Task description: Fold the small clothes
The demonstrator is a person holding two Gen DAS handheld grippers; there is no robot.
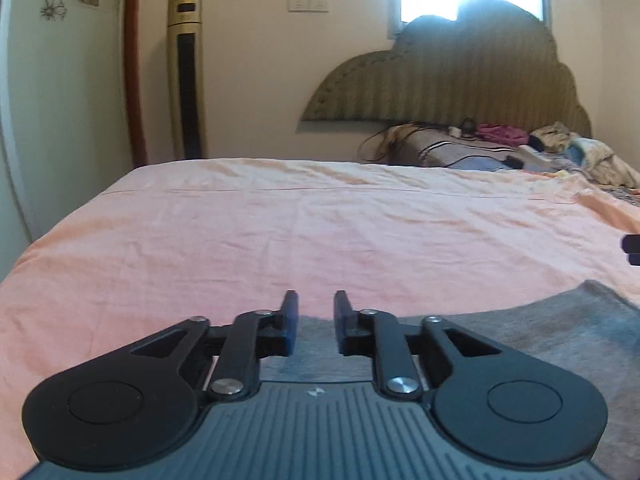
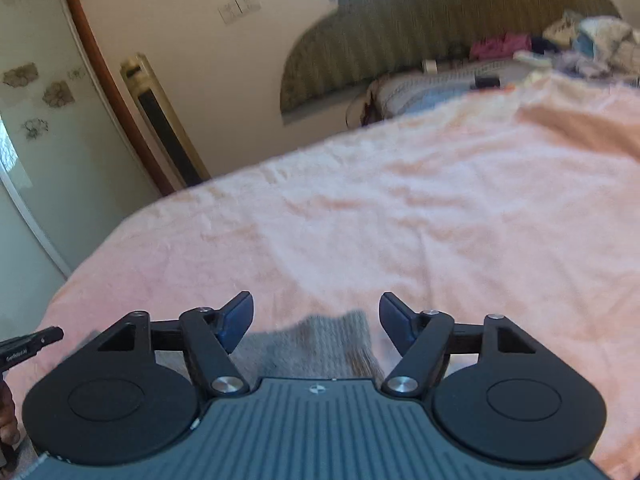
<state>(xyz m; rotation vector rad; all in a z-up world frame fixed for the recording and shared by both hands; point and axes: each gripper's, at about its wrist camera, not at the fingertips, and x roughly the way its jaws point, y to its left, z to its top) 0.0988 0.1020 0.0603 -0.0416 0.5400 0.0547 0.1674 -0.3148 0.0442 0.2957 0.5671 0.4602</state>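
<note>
A grey garment (image 1: 540,332) lies flat on the pink bedsheet (image 1: 280,240), reaching from under my left gripper (image 1: 316,300) out to the right. The left jaws stand a little apart with nothing between them, just above the cloth's far edge. In the right wrist view a grey corner of the garment (image 2: 320,344) shows below my right gripper (image 2: 316,304), whose jaws stand wide apart and empty above it. The other gripper's black tip (image 2: 32,344) pokes in at the left edge there, and a black tip (image 1: 632,248) shows at the right edge of the left wrist view.
The pink bedsheet (image 2: 400,220) stretches ahead. A heap of clothes and bedding (image 1: 540,148) with a cable lies at the headboard (image 1: 460,84). A tall gold tower fan (image 1: 186,76) stands by the wall at left, beside a wooden door frame (image 1: 134,60).
</note>
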